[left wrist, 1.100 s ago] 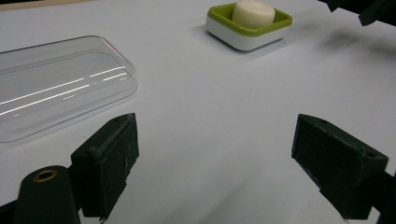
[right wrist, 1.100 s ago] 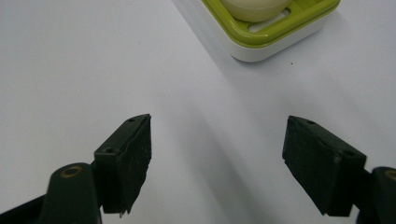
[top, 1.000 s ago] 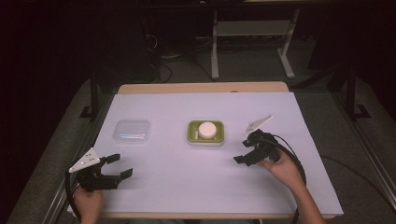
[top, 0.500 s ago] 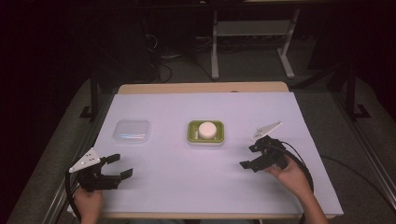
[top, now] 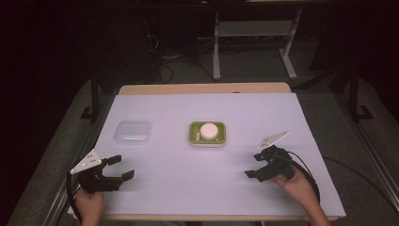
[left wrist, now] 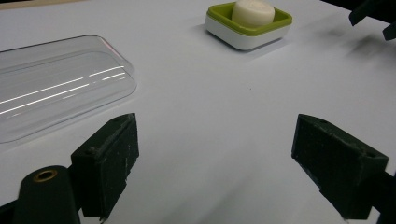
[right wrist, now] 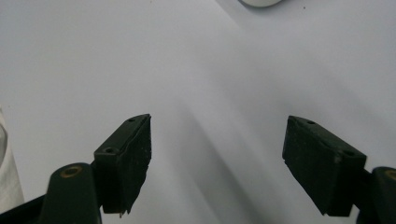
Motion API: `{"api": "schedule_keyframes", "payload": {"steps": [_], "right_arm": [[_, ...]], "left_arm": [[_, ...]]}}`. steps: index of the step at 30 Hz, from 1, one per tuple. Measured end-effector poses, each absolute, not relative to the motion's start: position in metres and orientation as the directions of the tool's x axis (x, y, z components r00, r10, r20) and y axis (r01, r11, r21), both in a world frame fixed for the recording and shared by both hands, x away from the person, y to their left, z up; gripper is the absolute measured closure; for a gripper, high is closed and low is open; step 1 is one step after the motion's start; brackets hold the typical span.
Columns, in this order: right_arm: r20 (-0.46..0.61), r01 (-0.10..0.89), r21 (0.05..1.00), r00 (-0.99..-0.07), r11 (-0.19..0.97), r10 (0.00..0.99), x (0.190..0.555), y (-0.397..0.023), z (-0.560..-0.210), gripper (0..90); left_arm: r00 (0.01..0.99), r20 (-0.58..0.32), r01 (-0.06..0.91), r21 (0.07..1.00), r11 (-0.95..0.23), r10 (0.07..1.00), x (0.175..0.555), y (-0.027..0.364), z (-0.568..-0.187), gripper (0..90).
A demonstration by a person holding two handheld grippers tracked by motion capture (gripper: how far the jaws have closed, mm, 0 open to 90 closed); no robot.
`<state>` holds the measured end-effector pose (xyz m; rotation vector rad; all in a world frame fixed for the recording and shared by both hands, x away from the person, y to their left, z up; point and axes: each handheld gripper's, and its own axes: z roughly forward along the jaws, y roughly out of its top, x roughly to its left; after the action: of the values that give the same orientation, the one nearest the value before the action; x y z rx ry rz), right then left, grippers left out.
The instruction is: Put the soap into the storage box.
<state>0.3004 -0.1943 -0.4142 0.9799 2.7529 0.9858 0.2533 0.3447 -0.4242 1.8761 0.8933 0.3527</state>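
So the right gripper (top: 259,170) is pulling back toward the person's edge of the table. A second ago it was sitting up closer to the soap dish (top: 207,133), and now it's hanging low over the white table cover (top: 188,188), well apart from the dish. Its jaws are spread wide with nothing between them, and in the right gripper view they're just looking at bare white surface.

The left gripper (top: 120,168) isn't really going anywhere, parked at the near left corner same as before. It's also gaping open and empty. In the left gripper view the clear plastic lid (left wrist: 56,98) is lying flat just ahead and to one side of it, with the dish farther off.

The round white soap (top: 209,130) is sitting in the green dish in the middle of the table, and the clear lid is lying beside it to the left, apart from it, not touching.

My read: since the right hand is backing away empty with the soap already resting in the dish, it looks like whatever that hand was doing at the dish is finished. If the lid is meant to go over the dish, that's still not done, and the left gripper is the one nearer to it.
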Motion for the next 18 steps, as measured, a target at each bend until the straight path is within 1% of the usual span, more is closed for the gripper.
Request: {"api": "schedule_keyframes", "payload": {"steps": [8, 18], "right_arm": [[0.157, 0.559, 0.584, -0.789, 0.589, 0.593, 0.293, -0.200, -0.420, 22.8], [0.160, 0.560, 0.607, -0.781, 0.563, 0.604, 0.279, -0.211, -0.420, 22.8]], "left_arm": [[0.689, -0.136, 0.425, 0.871, -0.246, 0.712, 0.254, 0.344, -0.424, 14.5], [0.693, -0.142, 0.428, 0.870, -0.245, 0.707, 0.254, 0.343, -0.425, 14.5]]}}
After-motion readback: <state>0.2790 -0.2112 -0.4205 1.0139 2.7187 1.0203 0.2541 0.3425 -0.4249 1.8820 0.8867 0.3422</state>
